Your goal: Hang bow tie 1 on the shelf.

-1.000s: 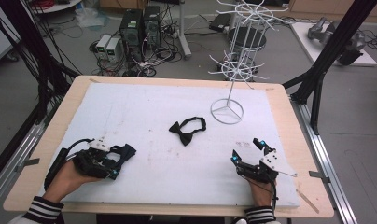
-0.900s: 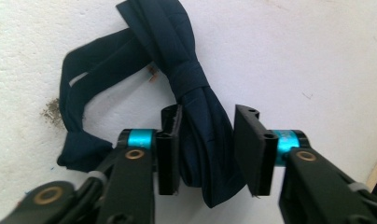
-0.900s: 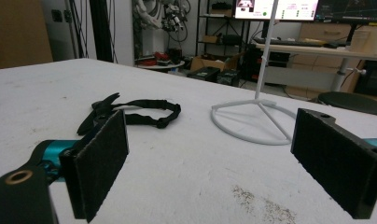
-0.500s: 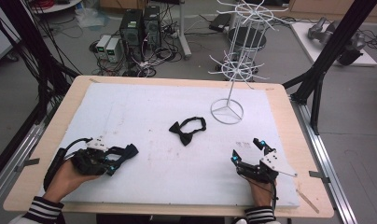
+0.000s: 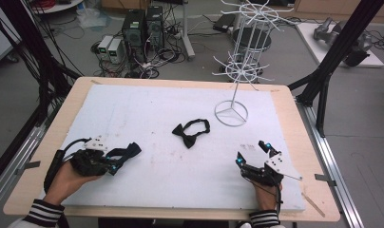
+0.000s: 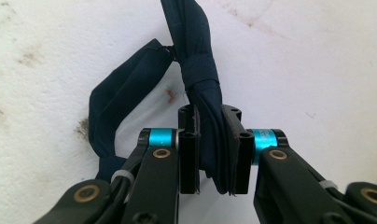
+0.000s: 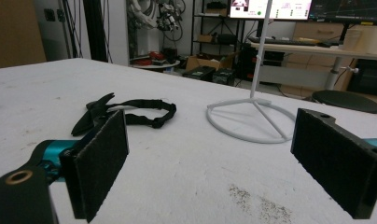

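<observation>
The left gripper (image 6: 209,154) has just closed its jaws on a dark blue bow tie (image 6: 198,70), near the table's (image 5: 47,142) front left corner. The tie runs forward from the jaws toward the white wire rack (image 5: 240,61) at the far right. The right gripper (image 5: 253,153) rests open and empty, nearer the rack.

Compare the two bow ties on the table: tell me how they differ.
The navy bow tie is clamped in the left gripper; the black bow tie lies free mid-table, untouched. The navy bow tie is bunched and folded between the pads; the black bow tie lies spread, its strap in a loop. Navy sits near the table's front left; black nearer the white wire rack. Both are dark fabric with straps.
</observation>
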Tool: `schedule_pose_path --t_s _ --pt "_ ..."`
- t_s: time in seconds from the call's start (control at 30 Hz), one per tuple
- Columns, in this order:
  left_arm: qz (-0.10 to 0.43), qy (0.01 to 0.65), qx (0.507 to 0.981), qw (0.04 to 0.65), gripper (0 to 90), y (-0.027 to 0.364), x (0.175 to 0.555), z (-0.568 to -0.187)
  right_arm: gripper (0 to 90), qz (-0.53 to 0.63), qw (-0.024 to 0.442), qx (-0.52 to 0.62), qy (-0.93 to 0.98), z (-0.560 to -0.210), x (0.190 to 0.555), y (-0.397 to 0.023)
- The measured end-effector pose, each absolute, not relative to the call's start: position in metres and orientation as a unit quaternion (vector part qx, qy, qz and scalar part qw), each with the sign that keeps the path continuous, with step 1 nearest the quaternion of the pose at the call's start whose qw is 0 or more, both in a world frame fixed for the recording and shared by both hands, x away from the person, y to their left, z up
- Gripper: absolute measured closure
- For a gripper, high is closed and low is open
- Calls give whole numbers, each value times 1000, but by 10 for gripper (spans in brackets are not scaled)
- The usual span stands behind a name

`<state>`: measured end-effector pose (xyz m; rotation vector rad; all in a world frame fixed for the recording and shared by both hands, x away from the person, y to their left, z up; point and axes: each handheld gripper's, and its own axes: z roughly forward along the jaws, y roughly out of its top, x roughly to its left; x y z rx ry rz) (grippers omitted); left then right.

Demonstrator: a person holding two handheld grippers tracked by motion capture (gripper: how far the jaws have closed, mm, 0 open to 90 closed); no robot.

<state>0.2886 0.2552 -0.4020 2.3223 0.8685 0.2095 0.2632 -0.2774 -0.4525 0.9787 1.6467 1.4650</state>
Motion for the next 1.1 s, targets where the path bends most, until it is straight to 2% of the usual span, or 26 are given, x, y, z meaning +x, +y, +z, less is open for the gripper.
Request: schedule_pose_path --t_s 0.77,1.1 --pt "106 295 862 399 779 260 299 -385 104 569 340 370 651 -448 268 -278" --pt "102 279 849 438 776 261 308 -380 105 579 307 348 671 -432 270 -281"
